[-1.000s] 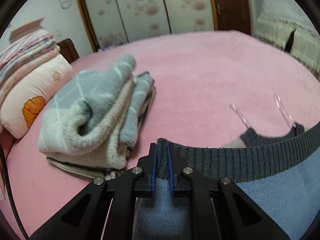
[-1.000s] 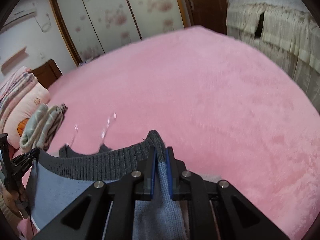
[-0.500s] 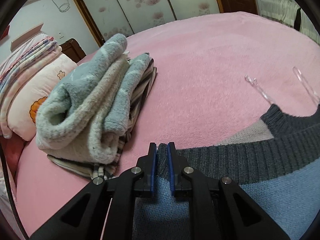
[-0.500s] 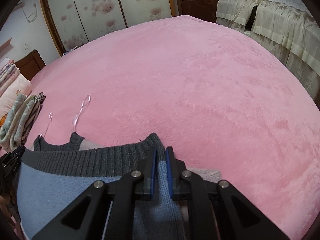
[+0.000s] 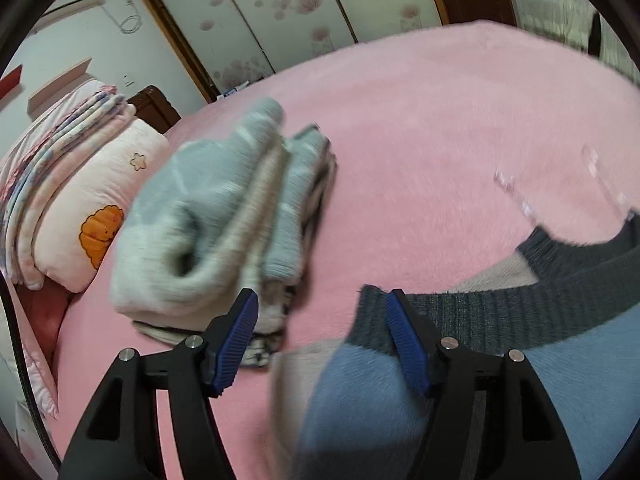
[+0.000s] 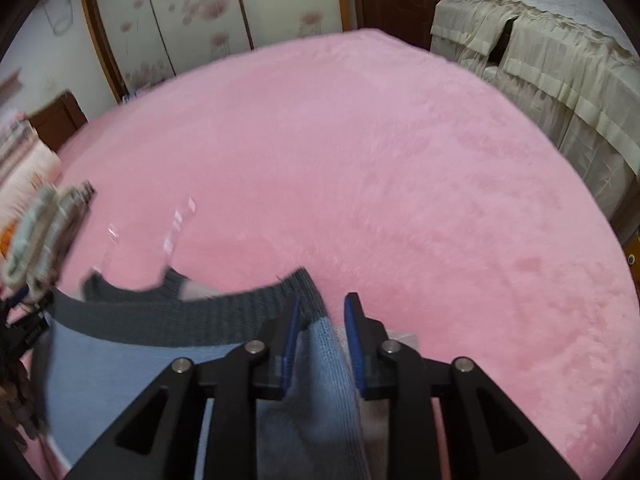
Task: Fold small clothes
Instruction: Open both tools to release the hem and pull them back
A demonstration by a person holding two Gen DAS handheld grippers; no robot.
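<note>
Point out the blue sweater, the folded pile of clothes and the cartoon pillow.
blue sweater (image 6: 120, 364), right wrist view, on its blue body below the grey ribbed hem.
folded pile of clothes (image 5: 208, 224), left wrist view, on the top grey fleece.
cartoon pillow (image 5: 116, 184), left wrist view, on its pink face.

I am working over a wide bed covered by a fluffy pink plush blanket (image 6: 400, 168), which is filling both of my views. A small knitted blue sweater with a dark grey ribbed band (image 5: 580, 360) is lying on it at the near edge. A stack of folded grey and cream fleece clothes (image 5: 224, 232) is resting toward the left side. Beyond the stack, by the left edge, a pale pink pillow with an orange print (image 5: 104, 208) is sitting beside a pile of folded striped bedding (image 5: 60, 144). Clear plastic pieces (image 6: 176, 224), too blurred to identify, are lying just past the sweater.
</note>
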